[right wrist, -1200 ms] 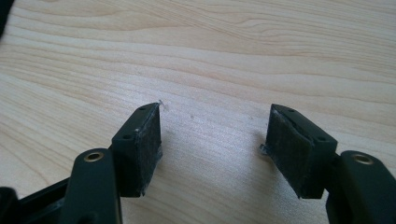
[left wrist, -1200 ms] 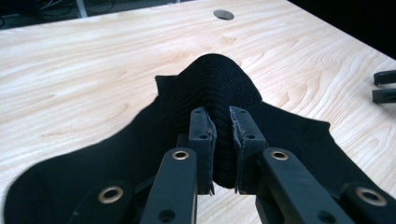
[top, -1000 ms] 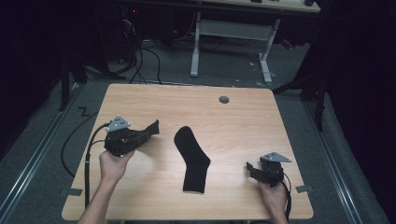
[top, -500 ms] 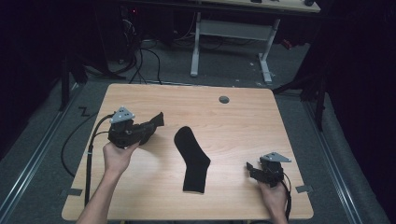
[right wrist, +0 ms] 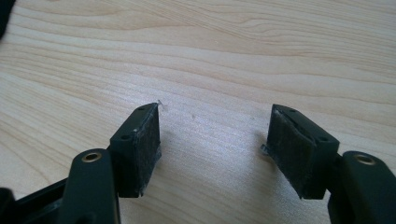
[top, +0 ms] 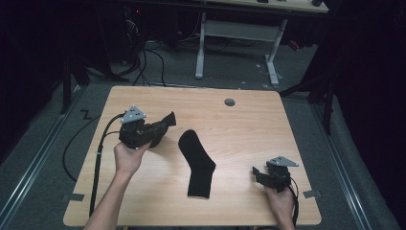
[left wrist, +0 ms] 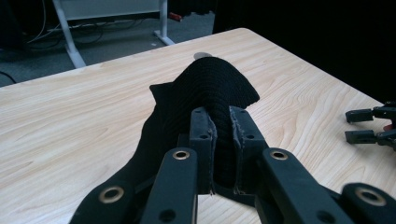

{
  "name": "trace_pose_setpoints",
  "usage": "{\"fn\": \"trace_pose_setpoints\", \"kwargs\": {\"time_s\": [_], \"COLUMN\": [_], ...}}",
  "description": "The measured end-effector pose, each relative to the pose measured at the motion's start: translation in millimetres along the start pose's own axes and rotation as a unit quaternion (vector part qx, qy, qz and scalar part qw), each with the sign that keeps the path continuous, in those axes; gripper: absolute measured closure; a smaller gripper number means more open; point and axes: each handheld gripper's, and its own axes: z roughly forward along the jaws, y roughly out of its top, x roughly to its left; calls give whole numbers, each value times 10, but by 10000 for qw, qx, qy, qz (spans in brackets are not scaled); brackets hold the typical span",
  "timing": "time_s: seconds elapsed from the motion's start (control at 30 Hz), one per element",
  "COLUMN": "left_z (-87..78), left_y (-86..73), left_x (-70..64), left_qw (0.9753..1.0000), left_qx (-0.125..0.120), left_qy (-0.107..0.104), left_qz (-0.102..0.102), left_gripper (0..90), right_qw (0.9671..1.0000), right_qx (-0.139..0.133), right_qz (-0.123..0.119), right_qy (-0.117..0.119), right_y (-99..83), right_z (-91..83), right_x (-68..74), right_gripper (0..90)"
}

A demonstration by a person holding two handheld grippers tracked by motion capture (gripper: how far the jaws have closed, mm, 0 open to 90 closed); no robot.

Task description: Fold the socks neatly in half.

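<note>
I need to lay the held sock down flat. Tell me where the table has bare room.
The table is bare along the far edge, around the small grey disc, and between the flat sock and the right gripper. The near left is bare too. The left gripper, with the held sock, crowds the left middle.

Ribbed black knit cloth sock (left wrist: 205,98), matt pale wood-grain table (left wrist: 70,121)

A light wooden table (top: 287,120) has a small grey round cap (top: 230,102) near its far edge. Behind it stands a white desk frame (top: 239,43) on the grey floor (top: 43,158), with black cables (top: 143,57).
</note>
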Motion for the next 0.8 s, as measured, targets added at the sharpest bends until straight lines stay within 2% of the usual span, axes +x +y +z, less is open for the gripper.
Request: {"fn": "trace_pose_setpoints", "kwargs": {"time_s": [0.3, 0.8], "left_z": [74, 214], "left_y": [72, 171], "left_x": [-27, -183], "left_qw": [10000, 9994], "left_qx": [-45, -68], "left_qy": [-61, -284], "left_qz": [40, 199], "left_gripper": [814, 815], "right_qw": [10000, 10000], "right_qx": [1, 2], "right_qz": [-1, 3], "right_qy": [1, -2], "right_y": [0, -1], "right_z": [0, -1], "right_x": [0, 1], "right_gripper": [346, 345]}}
